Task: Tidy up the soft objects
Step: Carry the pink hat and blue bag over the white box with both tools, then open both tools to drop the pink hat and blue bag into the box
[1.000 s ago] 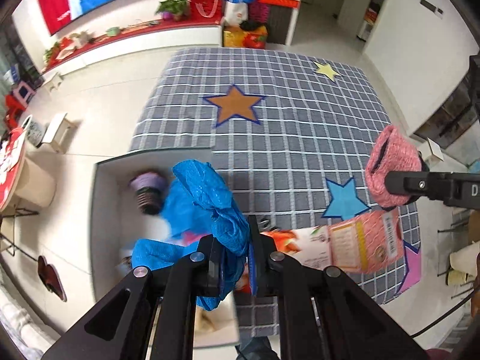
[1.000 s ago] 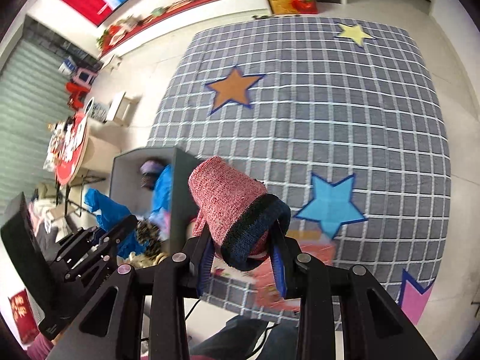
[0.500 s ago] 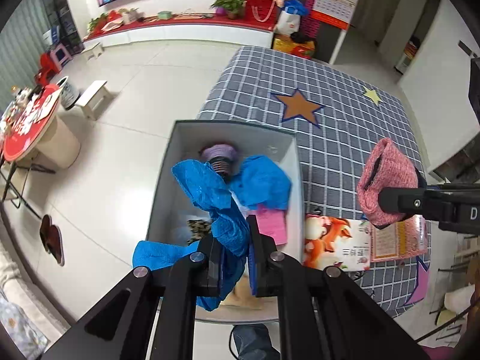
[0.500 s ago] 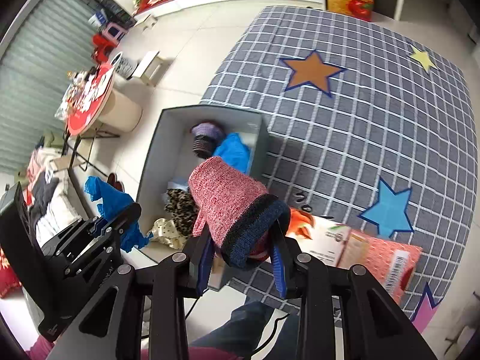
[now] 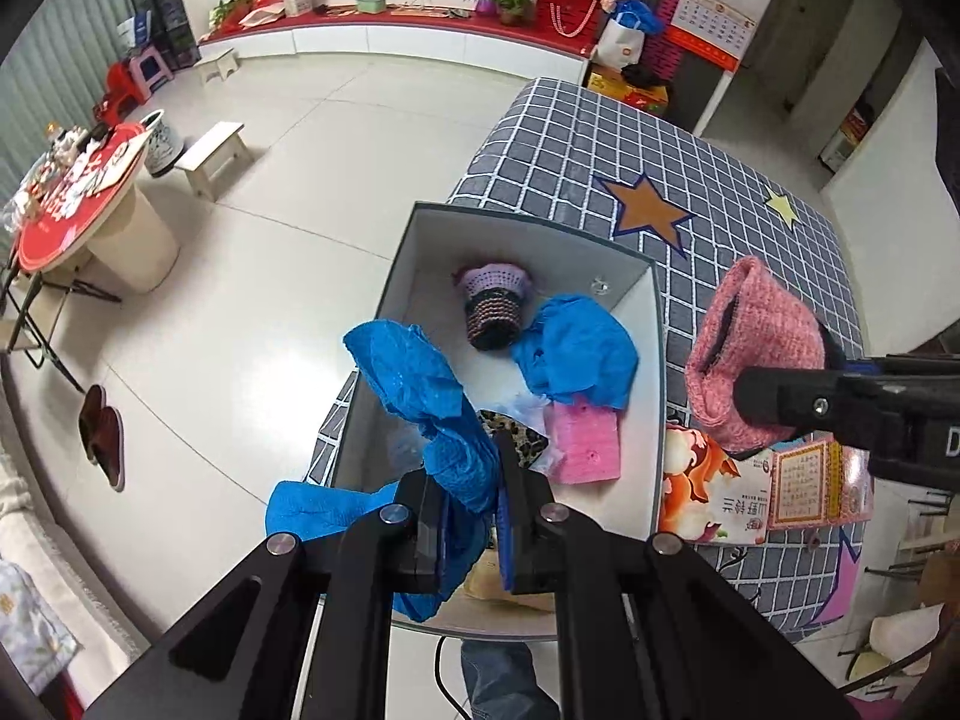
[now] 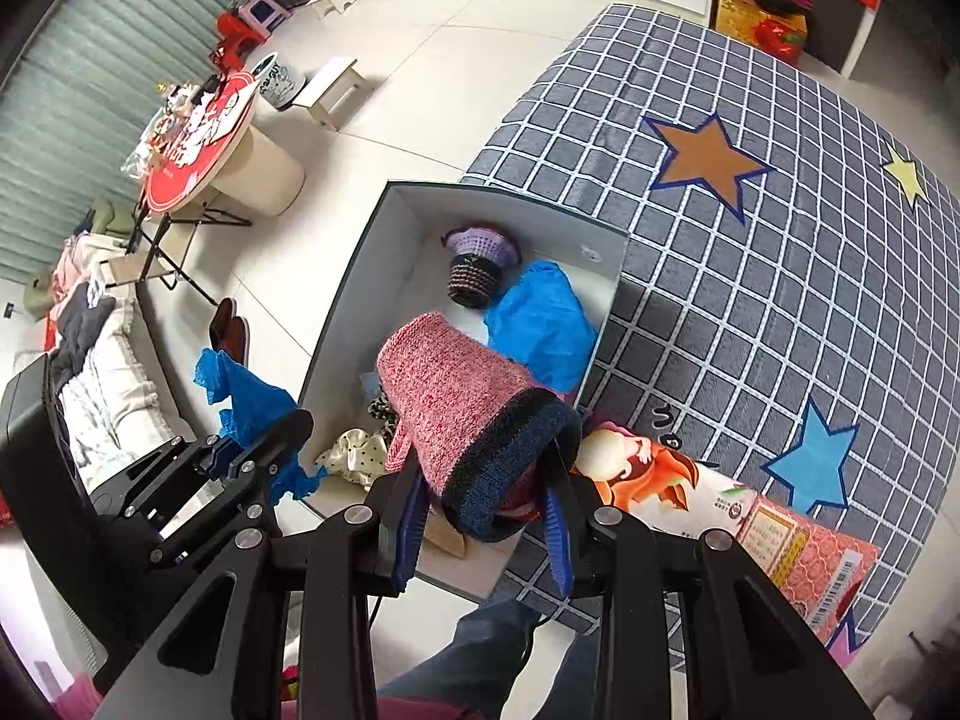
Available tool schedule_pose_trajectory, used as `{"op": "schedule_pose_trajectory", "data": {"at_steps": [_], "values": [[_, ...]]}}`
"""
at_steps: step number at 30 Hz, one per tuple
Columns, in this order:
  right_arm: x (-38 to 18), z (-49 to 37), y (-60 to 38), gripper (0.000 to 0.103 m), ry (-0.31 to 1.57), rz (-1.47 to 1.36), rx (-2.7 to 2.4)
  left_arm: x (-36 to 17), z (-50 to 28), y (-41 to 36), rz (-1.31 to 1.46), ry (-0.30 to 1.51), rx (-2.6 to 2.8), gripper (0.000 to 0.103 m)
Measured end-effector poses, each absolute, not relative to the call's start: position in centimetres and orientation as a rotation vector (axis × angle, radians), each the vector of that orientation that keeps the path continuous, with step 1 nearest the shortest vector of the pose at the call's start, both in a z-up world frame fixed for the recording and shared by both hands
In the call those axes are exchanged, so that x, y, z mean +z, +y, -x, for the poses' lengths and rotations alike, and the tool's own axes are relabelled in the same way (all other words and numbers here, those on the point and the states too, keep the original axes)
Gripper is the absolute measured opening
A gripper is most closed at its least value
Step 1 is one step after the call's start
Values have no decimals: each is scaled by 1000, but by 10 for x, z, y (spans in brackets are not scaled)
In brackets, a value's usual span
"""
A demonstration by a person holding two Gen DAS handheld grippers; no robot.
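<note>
My left gripper [image 5: 471,489] is shut on a crumpled blue cloth [image 5: 414,384] and holds it above the near left part of an open grey box [image 5: 657,360]. It also shows in the right wrist view [image 6: 252,450]. My right gripper [image 6: 486,504] is shut on a pink knitted hat with a dark blue band [image 6: 462,408], held above the box's [image 6: 342,300] near end. The hat shows at the right in the left wrist view [image 5: 756,354]. Inside the box lie a purple knitted hat [image 5: 495,306], another blue cloth [image 5: 576,354], a pink sponge [image 5: 585,438] and a leopard-print piece [image 5: 516,432].
The box stands at the left edge of a grey checked mat with stars [image 6: 750,240]. A printed paper bag [image 6: 720,510] lies on the mat right of the box. A white stool [image 5: 213,156] and a red round table [image 5: 78,186] stand on the tiled floor to the left.
Both grippers have swung left from over the mat to over the box, each still holding its item. The whole inside of the box has come into view.
</note>
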State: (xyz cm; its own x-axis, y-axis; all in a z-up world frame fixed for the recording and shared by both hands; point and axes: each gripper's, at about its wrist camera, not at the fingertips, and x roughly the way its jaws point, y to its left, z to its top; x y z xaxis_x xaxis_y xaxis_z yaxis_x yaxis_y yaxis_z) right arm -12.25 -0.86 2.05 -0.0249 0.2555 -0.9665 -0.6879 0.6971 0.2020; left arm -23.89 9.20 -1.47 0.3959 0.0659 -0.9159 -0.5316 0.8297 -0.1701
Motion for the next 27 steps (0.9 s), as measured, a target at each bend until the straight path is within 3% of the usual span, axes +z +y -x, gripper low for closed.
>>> {"op": "schedule_pose_trajectory", "data": {"at_steps": [27], "values": [[-6, 127, 8, 35, 1448, 434, 760, -55, 246, 114, 632, 1197, 383, 13]]}}
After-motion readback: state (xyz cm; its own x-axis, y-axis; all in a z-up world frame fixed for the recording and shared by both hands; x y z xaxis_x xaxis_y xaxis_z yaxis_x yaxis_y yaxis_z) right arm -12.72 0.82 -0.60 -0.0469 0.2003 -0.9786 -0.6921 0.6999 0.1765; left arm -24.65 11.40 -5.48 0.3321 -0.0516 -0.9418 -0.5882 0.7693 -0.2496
